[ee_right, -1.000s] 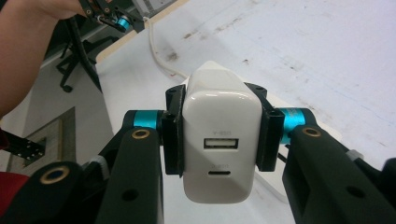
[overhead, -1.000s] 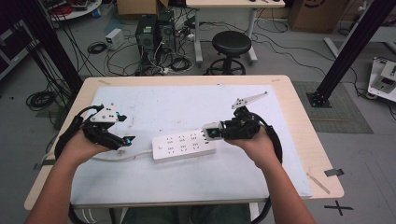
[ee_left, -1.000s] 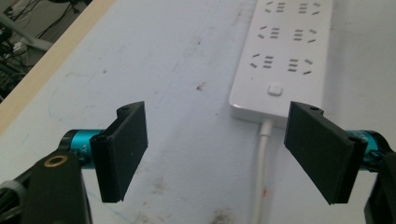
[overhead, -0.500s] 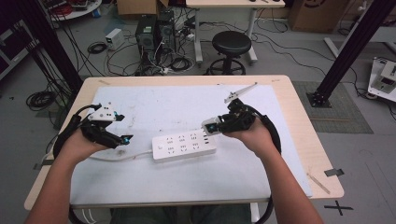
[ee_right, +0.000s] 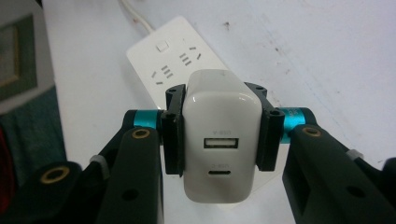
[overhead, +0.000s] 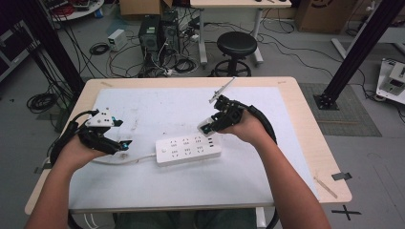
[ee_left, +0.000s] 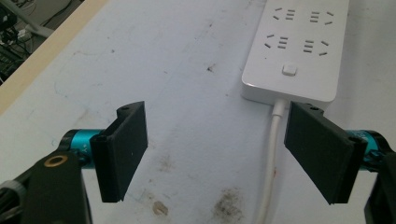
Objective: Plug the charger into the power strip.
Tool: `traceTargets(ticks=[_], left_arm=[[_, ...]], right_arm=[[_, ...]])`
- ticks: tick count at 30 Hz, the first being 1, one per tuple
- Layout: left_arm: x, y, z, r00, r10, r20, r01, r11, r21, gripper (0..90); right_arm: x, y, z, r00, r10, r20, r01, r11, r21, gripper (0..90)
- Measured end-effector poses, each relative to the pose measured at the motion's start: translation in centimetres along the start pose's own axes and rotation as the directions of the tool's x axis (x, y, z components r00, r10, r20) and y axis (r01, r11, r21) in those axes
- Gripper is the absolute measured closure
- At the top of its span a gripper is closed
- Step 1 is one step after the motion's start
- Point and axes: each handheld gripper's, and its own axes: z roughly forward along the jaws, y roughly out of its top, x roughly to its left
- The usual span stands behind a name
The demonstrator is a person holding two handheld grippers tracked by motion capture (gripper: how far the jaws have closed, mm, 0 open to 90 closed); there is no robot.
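A white power strip (overhead: pixel 188 149) lies in the middle of the white mat, its cable (overhead: pixel 138 158) running left; the left gripper view shows its switch end (ee_left: pixel 292 56) and cable (ee_left: pixel 270 172). My right gripper (ee_right: pixel 219 142) is shut on a white USB charger (ee_right: pixel 219 135), whose two ports face the camera. In the high view that gripper (overhead: pixel 208 127) hovers above the strip's right end, with the charger (overhead: pixel 205 125) in its jaws. My left gripper (overhead: pixel 125 143) rests open on the mat just left of the strip, and its jaws (ee_left: pixel 215 154) straddle bare mat beside the cable.
A white mat (overhead: pixel 157 109) covers most of the wooden table (overhead: pixel 310 138). A thin metal rod (overhead: pixel 222 89) lies near the far edge. Beyond the table stand a black stool (overhead: pixel 237 45) and computer cases among floor cables (overhead: pixel 157 33).
My right gripper has carried the charger up and toward the far side, lifting away from the strip's right end. The left gripper and the strip have stayed put.
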Motion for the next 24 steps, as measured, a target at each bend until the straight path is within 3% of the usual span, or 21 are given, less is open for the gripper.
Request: traceTargets(ticks=[6,11,13,15,16,18,20,23,24], left_arm=[[-0.1,-0.2,0.3,1.0,-0.002,0.004,0.002,1.0,-0.003,21.6],[-0.3,-0.2,0.6,1.0,0.0,0.009,0.0,1.0,0.002,21.6],[-0.4,-0.3,0.8,0.9999,-0.001,0.012,0.001,1.0,0.003,21.6],[-0.4,-0.3,0.9,0.9999,0.001,0.012,-0.001,1.0,0.004,21.5],[-0.6,-0.3,1.0,0.9999,0.001,0.014,-0.001,1.0,0.004,21.6],[-0.8,-0.3,1.1,0.9999,-0.004,0.015,0.004,1.0,-0.001,21.6],[-1.0,-0.4,1.2,0.9999,-0.004,0.017,0.004,1.0,-0.005,21.5],[-1.0,-0.4,1.1,0.9998,0.002,0.018,-0.002,1.0,0.001,21.6],[-1.1,-0.5,1.2,0.9998,-0.007,0.017,0.007,1.0,-0.004,21.6]], right_arm=[[-0.7,1.2,1.7,0.9987,-0.051,-0.009,0.051,0.995,0.086,63.3],[-0.8,1.4,1.9,0.9978,-0.066,-0.01,0.067,0.993,0.097,63.3],[-0.8,2.1,2.6,0.9928,-0.119,-0.018,0.12,0.983,0.141,63.3],[-0.8,2.3,3.1,0.9901,-0.138,-0.026,0.141,0.976,0.168,63.3],[-0.9,2.5,3.5,0.9868,-0.161,-0.019,0.161,0.967,0.197,63.3],[-0.9,2.6,3.7,0.9852,-0.17,-0.017,0.17,0.964,0.206,63.3],[-0.9,3.0,4.4,0.9799,-0.199,-0.018,0.197,0.949,0.247,63.3],[-1.0,3.2,4.8,0.9753,-0.219,-0.024,0.218,0.941,0.258,63.3],[-1.1,3.3,5.4,0.9703,-0.239,-0.039,0.24,0.93,0.278,63.3]])
